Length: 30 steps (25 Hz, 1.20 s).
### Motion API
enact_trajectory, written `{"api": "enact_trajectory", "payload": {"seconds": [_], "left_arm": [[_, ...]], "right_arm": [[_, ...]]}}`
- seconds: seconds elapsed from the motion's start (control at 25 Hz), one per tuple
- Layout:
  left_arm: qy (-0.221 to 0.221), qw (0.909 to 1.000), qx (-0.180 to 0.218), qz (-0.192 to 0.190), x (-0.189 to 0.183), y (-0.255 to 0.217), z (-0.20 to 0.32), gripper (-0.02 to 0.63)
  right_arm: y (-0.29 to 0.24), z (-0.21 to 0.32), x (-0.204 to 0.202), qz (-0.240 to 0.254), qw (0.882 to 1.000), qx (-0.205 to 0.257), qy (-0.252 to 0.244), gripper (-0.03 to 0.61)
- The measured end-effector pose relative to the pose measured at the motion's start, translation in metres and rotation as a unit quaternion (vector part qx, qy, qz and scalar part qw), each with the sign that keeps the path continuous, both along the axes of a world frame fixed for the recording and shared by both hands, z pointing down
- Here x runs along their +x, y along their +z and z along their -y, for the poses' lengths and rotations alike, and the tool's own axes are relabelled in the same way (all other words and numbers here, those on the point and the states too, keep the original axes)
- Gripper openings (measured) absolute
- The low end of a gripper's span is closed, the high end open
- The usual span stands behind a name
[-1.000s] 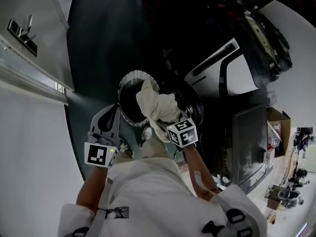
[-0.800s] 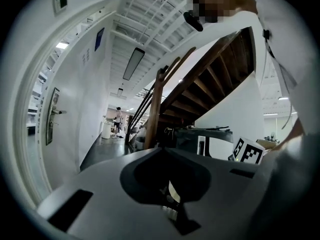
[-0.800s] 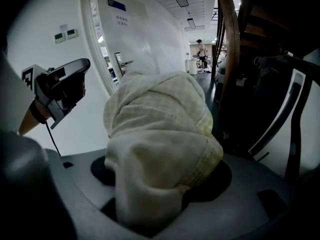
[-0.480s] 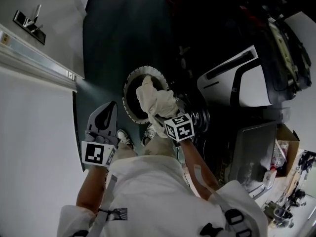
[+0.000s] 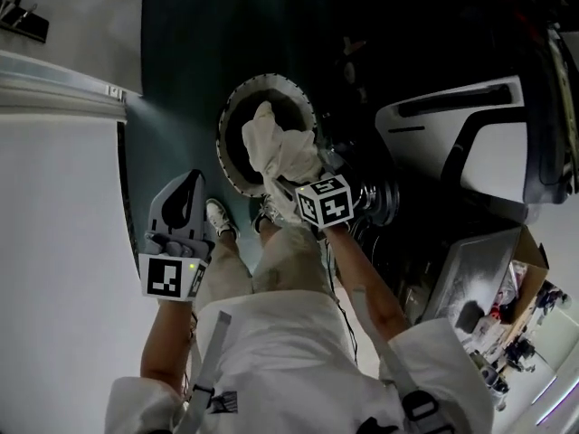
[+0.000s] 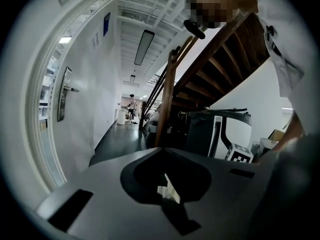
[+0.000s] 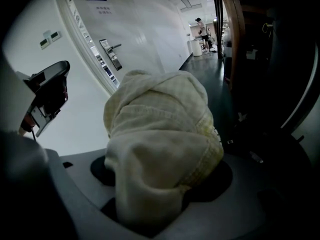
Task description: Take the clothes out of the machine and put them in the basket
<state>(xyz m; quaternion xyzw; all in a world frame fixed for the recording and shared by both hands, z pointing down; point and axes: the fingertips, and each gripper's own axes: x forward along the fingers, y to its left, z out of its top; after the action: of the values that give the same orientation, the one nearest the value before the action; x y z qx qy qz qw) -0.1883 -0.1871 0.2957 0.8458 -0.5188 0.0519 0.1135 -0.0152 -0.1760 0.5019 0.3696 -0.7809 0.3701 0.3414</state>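
Head view looks down on a round dark basket with a pale perforated rim [image 5: 226, 152] standing on the dark floor; a crumpled cream-yellow cloth garment [image 5: 279, 147] hangs over its middle and near-right rim, clamped in the right gripper [image 5: 303, 188], whose jaws are closed on the bunched fabric, likely so it can be lowered in rather than dropped wide; whether it touches the bottom I cannot tell; the left gripper [image 5: 184, 211] hovers outside the near-left rim, jaws together and empty, probably held clear of the drop.
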Motion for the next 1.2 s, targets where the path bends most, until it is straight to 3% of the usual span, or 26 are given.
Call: {"api": "enact_trajectory", "payload": {"seconds": [0.52,0.8,1.0,1.2], "left_arm": [[-0.011,0.9990,-0.039,-0.020,0.003,0.157,0.042,0.012],[-0.022,0.9985,-0.043,-0.025,-0.005,0.212,0.053,0.012],[-0.030,0.9974,-0.064,-0.018,-0.018,0.252,0.054,0.012],[-0.035,0.9955,-0.088,-0.011,-0.031,0.289,0.053,0.012]], "right_arm": [[0.196,0.057,-0.027,0.010,0.998,-0.062,0.020,0.356],[0.285,0.076,-0.041,0.013,0.995,-0.095,0.031,0.359],[0.356,0.093,-0.030,-0.015,0.991,-0.112,0.068,0.360],[0.416,0.099,-0.025,-0.065,0.989,-0.124,0.057,0.364]]}}
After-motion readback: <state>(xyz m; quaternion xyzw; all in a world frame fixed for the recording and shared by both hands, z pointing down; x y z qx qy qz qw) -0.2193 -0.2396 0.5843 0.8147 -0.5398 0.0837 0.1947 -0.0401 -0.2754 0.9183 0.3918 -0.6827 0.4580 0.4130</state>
